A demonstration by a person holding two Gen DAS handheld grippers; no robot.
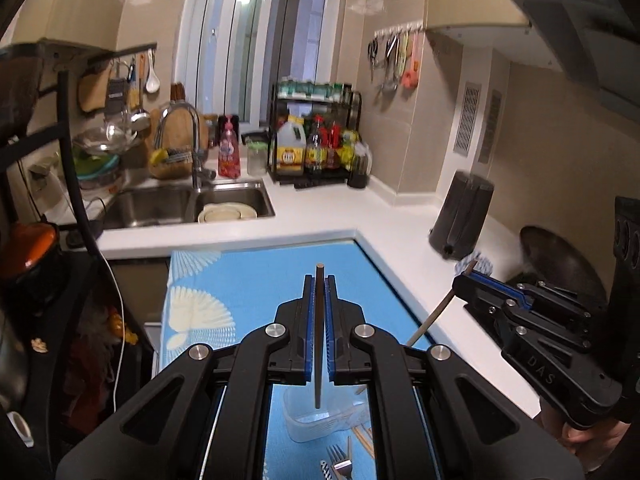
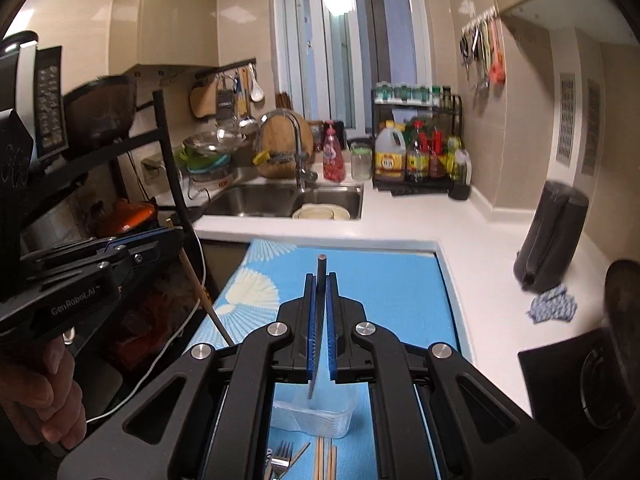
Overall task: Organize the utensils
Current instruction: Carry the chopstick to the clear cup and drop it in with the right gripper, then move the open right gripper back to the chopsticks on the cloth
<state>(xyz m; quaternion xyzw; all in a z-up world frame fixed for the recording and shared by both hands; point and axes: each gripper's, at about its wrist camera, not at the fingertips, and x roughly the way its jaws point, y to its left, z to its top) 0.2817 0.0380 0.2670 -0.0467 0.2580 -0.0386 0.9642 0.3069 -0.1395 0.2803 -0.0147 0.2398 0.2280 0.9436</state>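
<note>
My left gripper (image 1: 319, 278) is shut on a brown chopstick (image 1: 319, 320) that stands upright between its blue pads. My right gripper (image 2: 320, 276) is shut on a darker chopstick (image 2: 321, 266), also upright. Each gripper shows in the other's view: the right gripper (image 1: 460, 282) grips its slanted stick (image 1: 432, 316), and the left gripper (image 2: 176, 236) grips its own stick (image 2: 198, 284). Both hang above a blue patterned mat (image 1: 260, 280) (image 2: 392, 284). Below them lies a clear plastic container (image 1: 312, 424) (image 2: 320, 414). Beside it lie forks (image 1: 340, 462) (image 2: 280, 456) and loose chopsticks (image 1: 365, 442) (image 2: 325, 460).
A white L-shaped counter (image 1: 400, 224) wraps the mat. It holds a sink (image 1: 160, 204) with plates, a faucet (image 2: 296, 152), a condiment rack (image 2: 416, 152), a dark cylindrical holder (image 2: 554, 232), a blue cloth (image 2: 554, 306) and a wok (image 1: 560, 264). A black shelf rack (image 2: 168, 160) stands left.
</note>
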